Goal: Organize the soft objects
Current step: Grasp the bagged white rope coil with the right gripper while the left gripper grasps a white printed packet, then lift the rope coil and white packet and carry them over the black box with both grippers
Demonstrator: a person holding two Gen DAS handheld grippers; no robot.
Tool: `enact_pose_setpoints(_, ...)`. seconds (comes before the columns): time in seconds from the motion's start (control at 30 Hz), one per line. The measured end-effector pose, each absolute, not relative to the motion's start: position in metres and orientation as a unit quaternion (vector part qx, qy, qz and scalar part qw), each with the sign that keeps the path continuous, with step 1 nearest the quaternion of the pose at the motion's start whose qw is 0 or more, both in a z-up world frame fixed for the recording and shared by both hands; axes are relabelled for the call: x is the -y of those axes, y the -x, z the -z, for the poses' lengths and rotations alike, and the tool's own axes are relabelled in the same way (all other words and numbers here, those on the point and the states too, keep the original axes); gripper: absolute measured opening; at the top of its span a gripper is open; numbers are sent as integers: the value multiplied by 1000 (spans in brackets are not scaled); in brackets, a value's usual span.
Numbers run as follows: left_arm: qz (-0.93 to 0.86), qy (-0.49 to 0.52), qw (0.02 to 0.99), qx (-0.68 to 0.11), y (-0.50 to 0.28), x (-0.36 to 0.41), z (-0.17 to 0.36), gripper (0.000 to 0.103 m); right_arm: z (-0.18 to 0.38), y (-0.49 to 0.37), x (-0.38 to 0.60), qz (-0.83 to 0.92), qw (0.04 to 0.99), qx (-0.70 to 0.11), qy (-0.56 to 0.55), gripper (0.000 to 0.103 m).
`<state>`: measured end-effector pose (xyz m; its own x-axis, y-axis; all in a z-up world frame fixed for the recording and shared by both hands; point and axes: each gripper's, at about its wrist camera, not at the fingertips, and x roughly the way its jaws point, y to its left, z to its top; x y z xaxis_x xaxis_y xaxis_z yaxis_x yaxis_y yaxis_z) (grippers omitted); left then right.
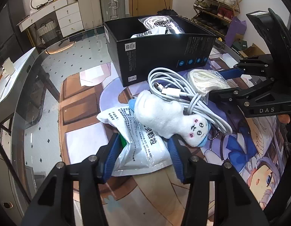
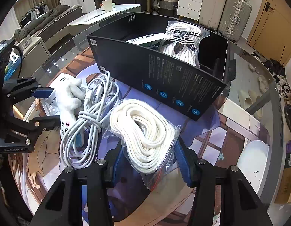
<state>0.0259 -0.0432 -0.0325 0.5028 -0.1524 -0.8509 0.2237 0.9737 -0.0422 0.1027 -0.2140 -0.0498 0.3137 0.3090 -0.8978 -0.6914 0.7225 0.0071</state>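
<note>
My left gripper (image 1: 143, 141) is shut on a white printed granule pouch (image 1: 141, 146), its blue pads pressing both sides. A white plush toy (image 1: 164, 118) lies across the pouch's far end, beside a coiled white cable (image 1: 175, 86). My right gripper (image 2: 149, 146) is shut on a clear bag of cream rope (image 2: 143, 128). The left wrist view shows that gripper (image 1: 217, 83) closed around the rope bag (image 1: 203, 81). An open black box (image 2: 164, 79) stands just behind, holding a bagged Adidas item (image 2: 183, 43) and another white pouch (image 1: 145, 33).
Everything lies on a printed anime mat (image 1: 249, 150) over a glass table (image 1: 51, 75). The cable (image 2: 88, 113) and plush (image 2: 70, 98) sit between the two grippers. Suitcases (image 1: 111, 0), drawers and a shoe rack (image 1: 217, 5) stand beyond the table.
</note>
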Motion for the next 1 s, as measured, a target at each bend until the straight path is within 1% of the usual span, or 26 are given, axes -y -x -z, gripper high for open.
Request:
enact_pose_setpoints(0.23,107,-19,866,-489,-19,39,32,41,49,-94,220,-315,786,-499,183,49)
enact_pose_setpoints(0.53,91,-22,869,-486,-1,40,31,35,52,-78,226,-308,792,-500,168,47)
enact_pose_setpoints(0.57,91,-21,870,-484,1,40,31,32,52,-78,227,-309,792,-501,164,47)
enact_pose_setpoints(0.63,88,-22,878,-470,6,39,28,23,53,-75,230,-311,791,-502,160,46)
enact_pose_setpoints(0.8,83,-38,883,-461,15,43,26,21,51,-68,231,-308,793,-504,152,42)
enact_pose_setpoints(1.0,86,-32,886,-454,22,44,24,17,49,-63,239,-312,790,-511,131,38)
